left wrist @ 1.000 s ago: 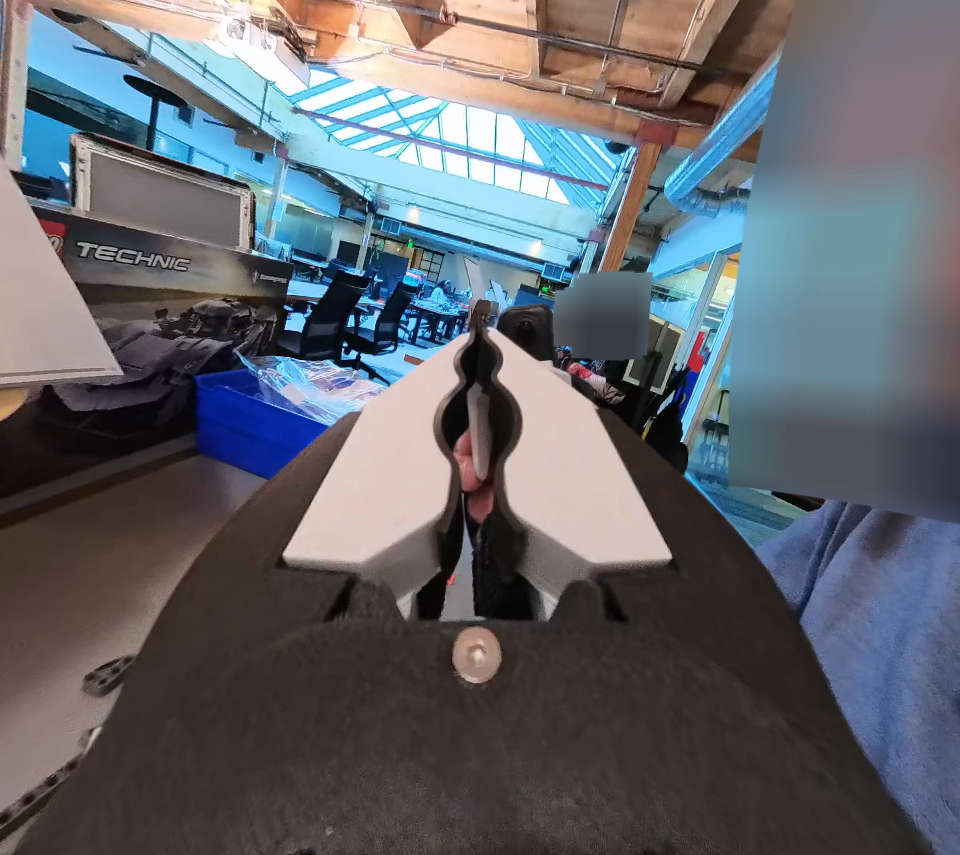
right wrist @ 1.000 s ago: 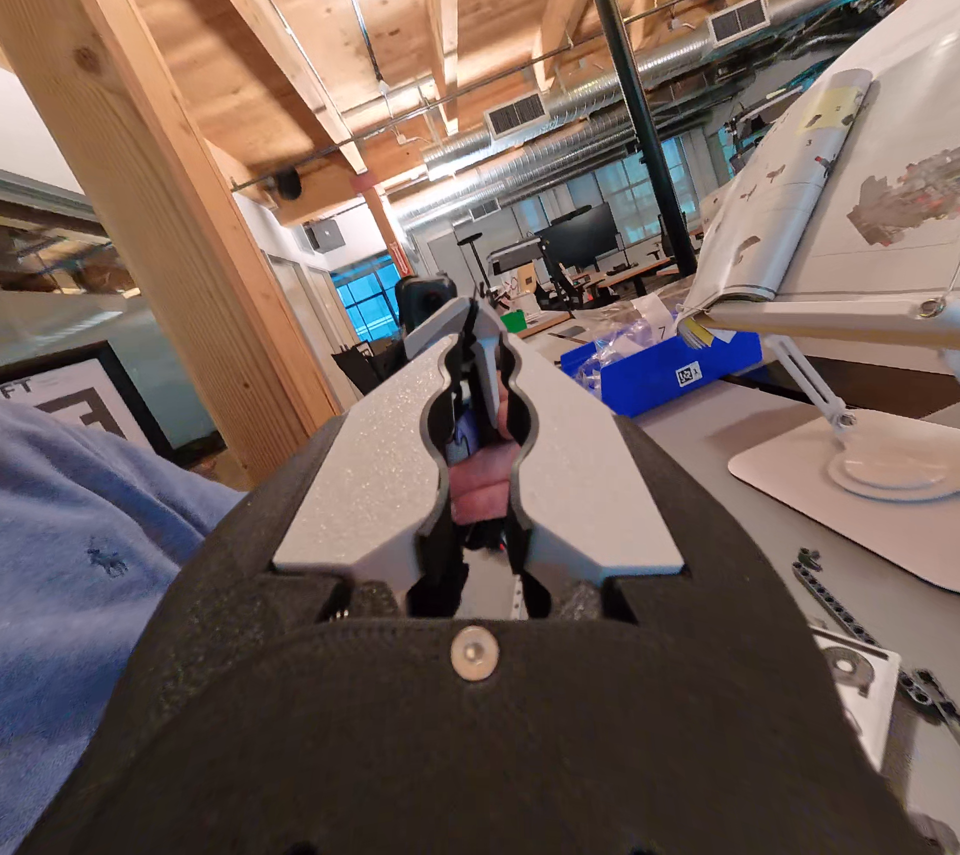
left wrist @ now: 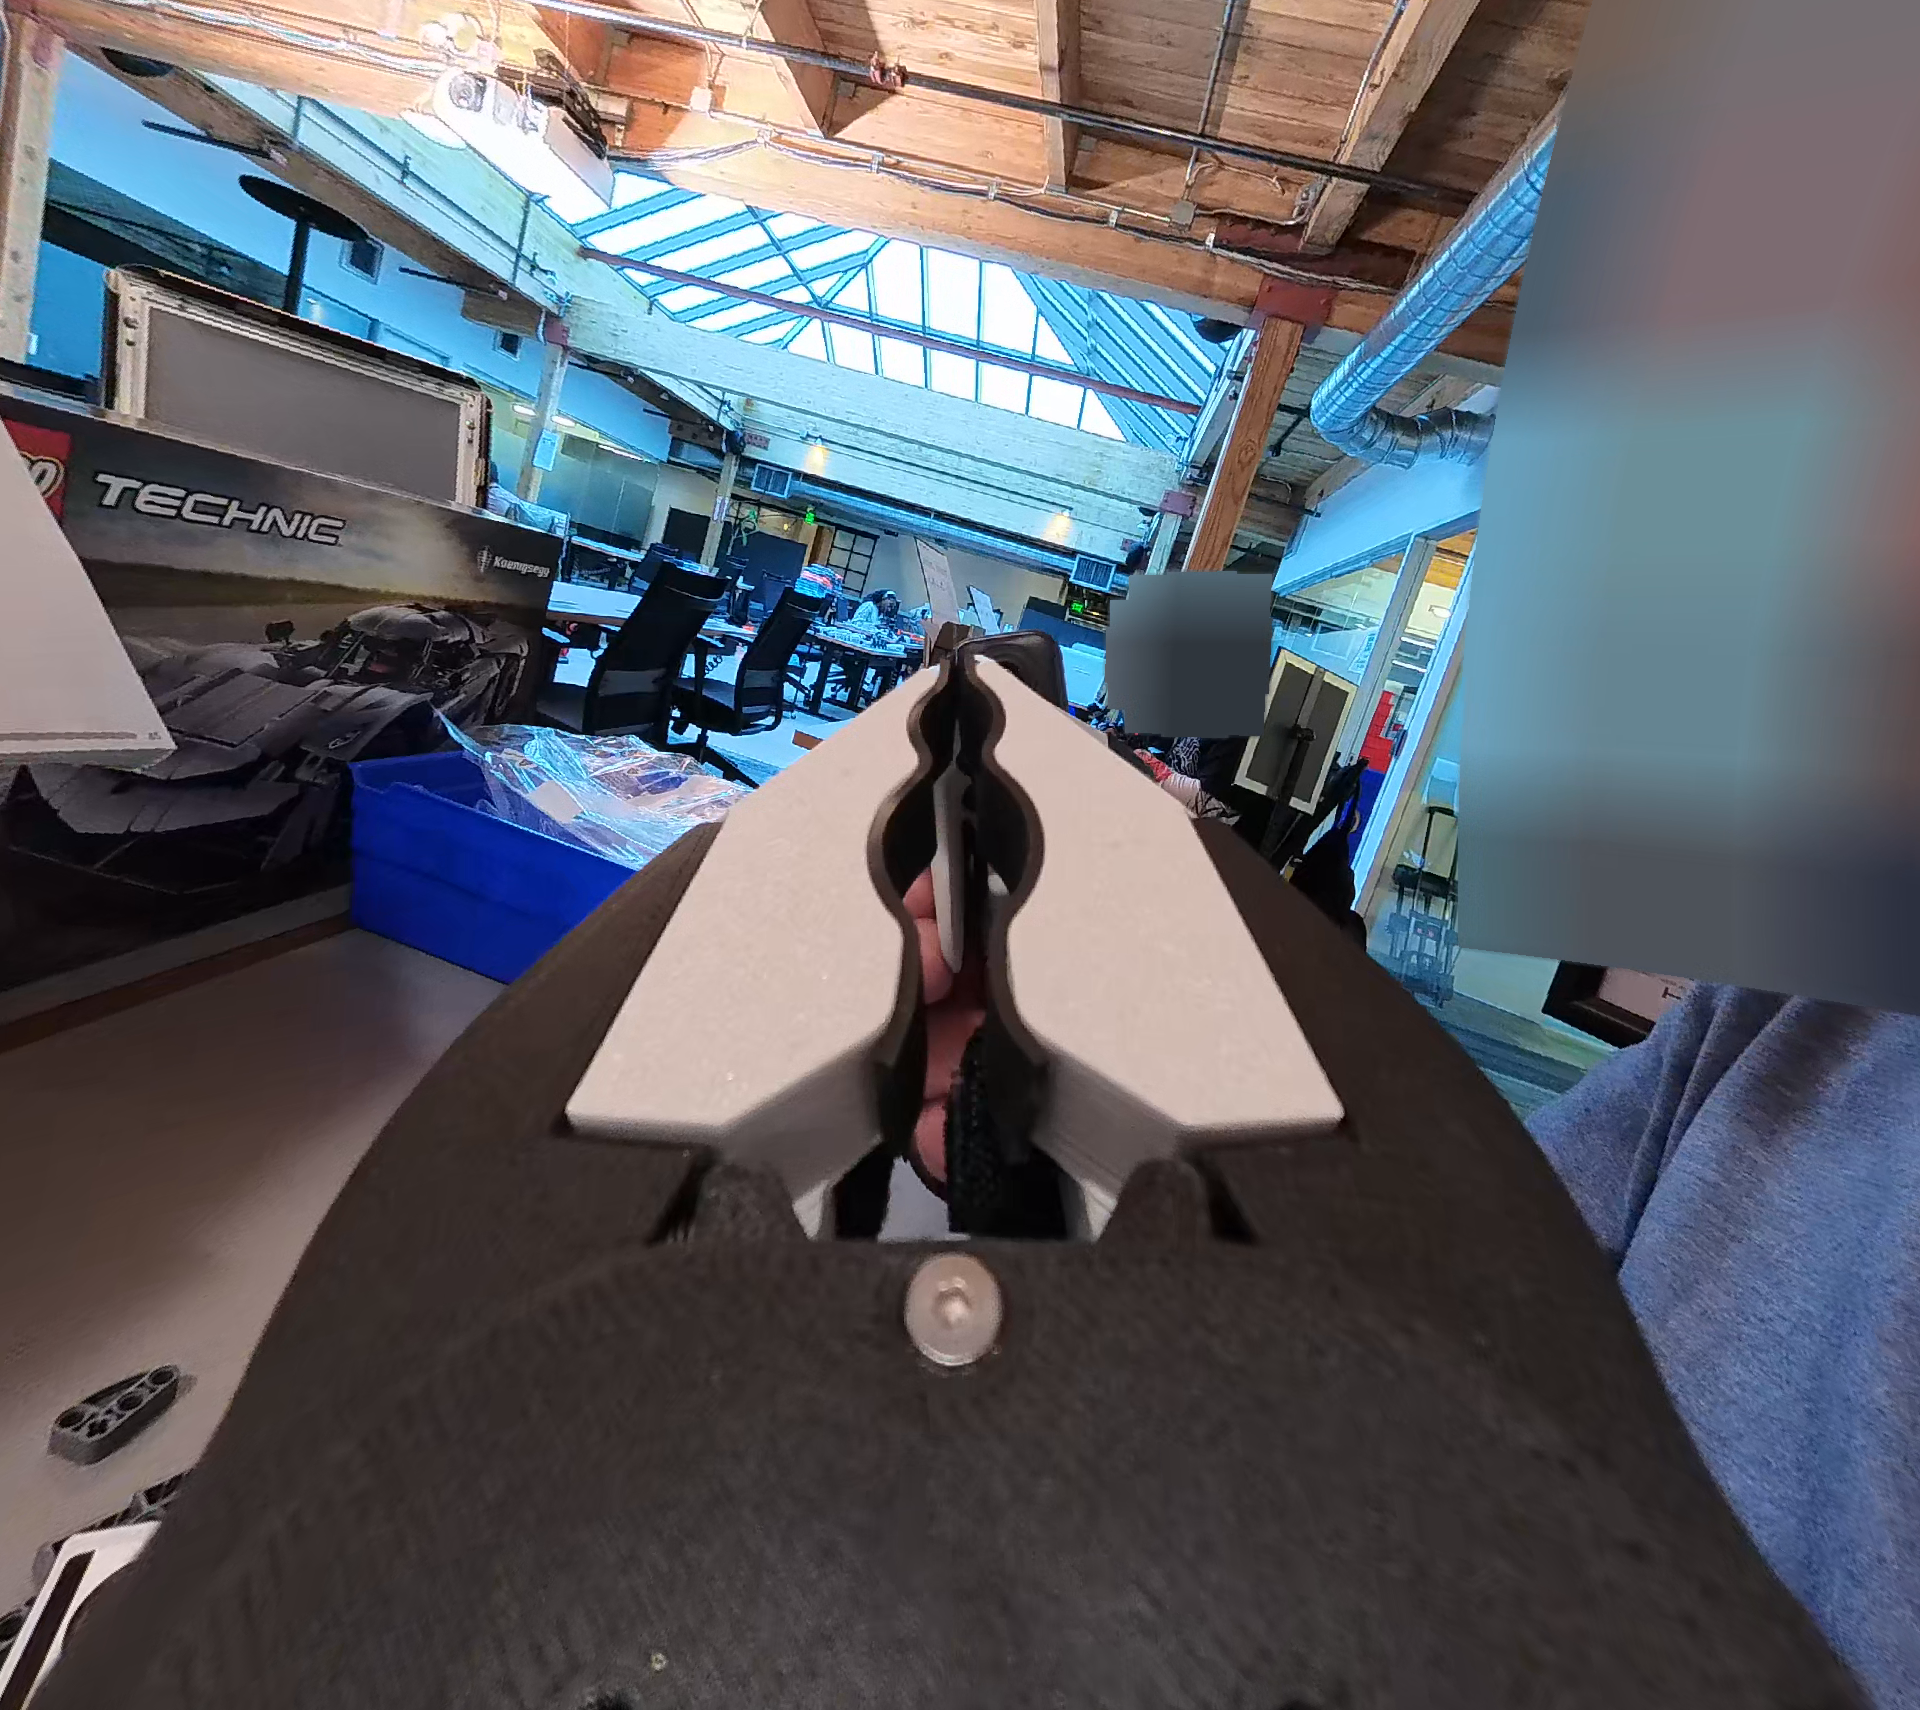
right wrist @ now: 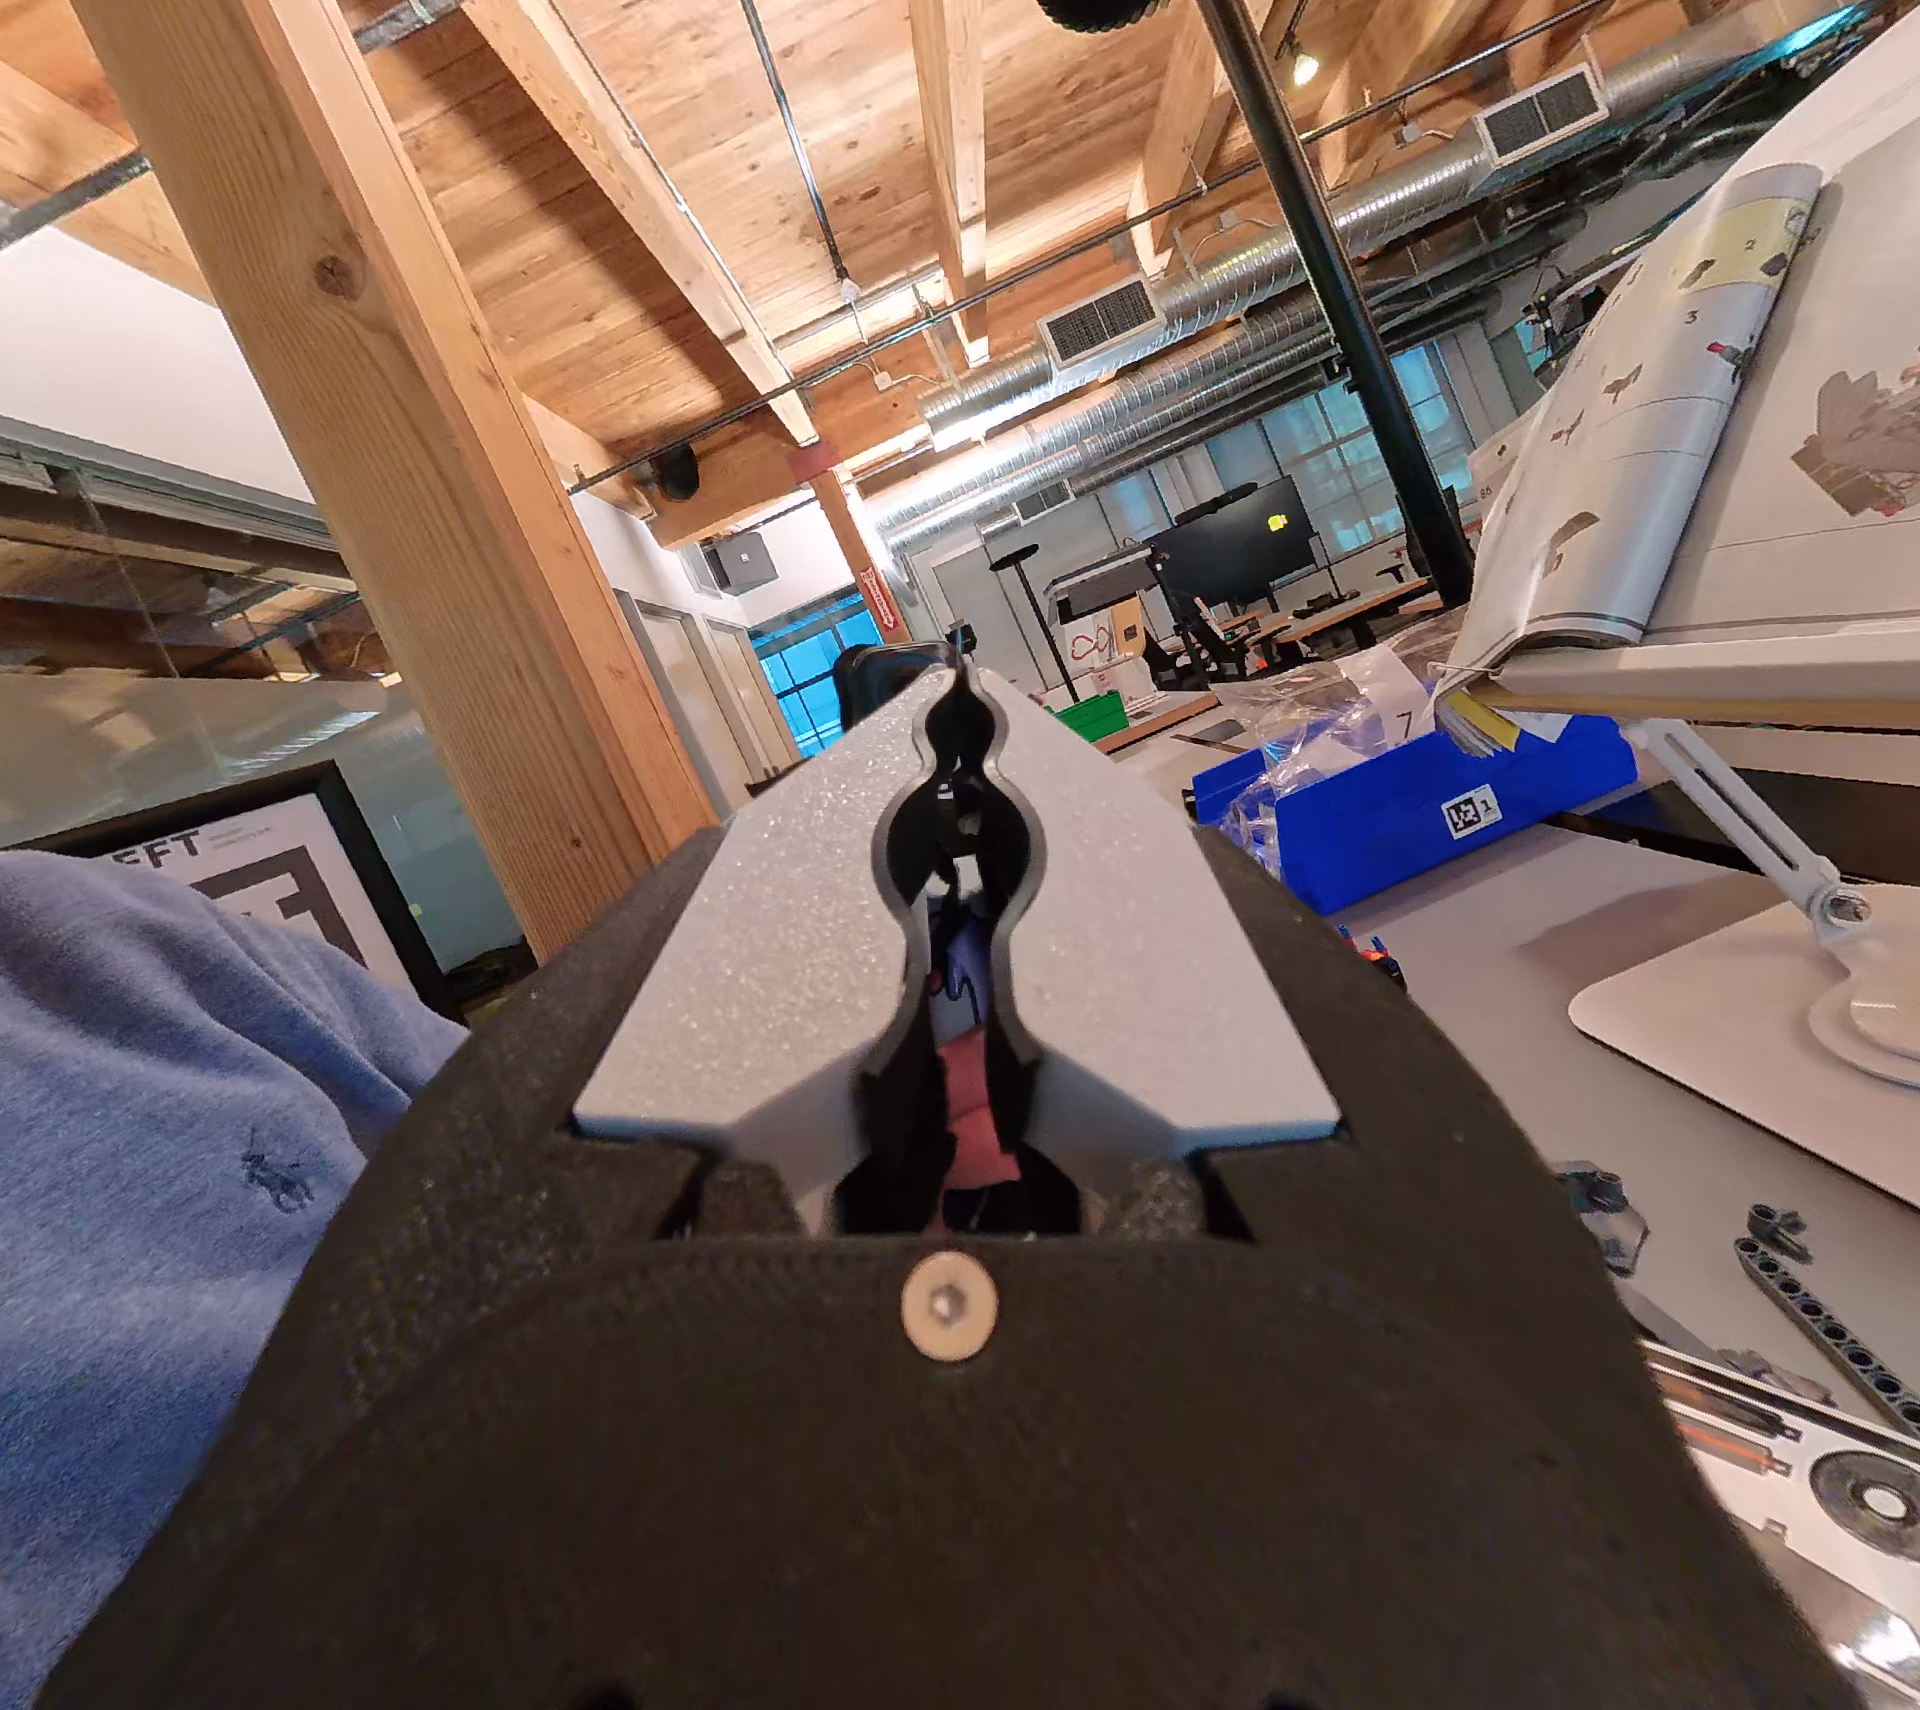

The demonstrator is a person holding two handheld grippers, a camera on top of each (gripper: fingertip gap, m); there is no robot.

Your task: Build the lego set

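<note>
— Two grippers, both raised off the desk and tilted up toward the wooden ceiling. How do they stand?

— On the left gripper [left wrist: 961, 673] the grey fingers meet at the tips. Behind the tips a thin pale piece [left wrist: 948, 860] sits in the gap between them; whether it is pinched I cannot tell. The right gripper [right wrist: 961, 673] has its fingers pressed together as well, with something small and dark lodged in the scalloped gap, too hidden to name.

— And the lego parts?

— Down on the grey table [right wrist: 1538, 964], below and to the right of the right gripper: a long black holed beam [right wrist: 1834, 1322] and a shorter black connector [right wrist: 1779, 1231] just above its end. Low left of the left gripper lies a short black beam [left wrist: 116, 1424]. A blue bin [right wrist: 1434, 803] of clear bags sits farther back, beside the open instruction book [right wrist: 1662, 434] on its white stand [right wrist: 1745, 1026].
</note>
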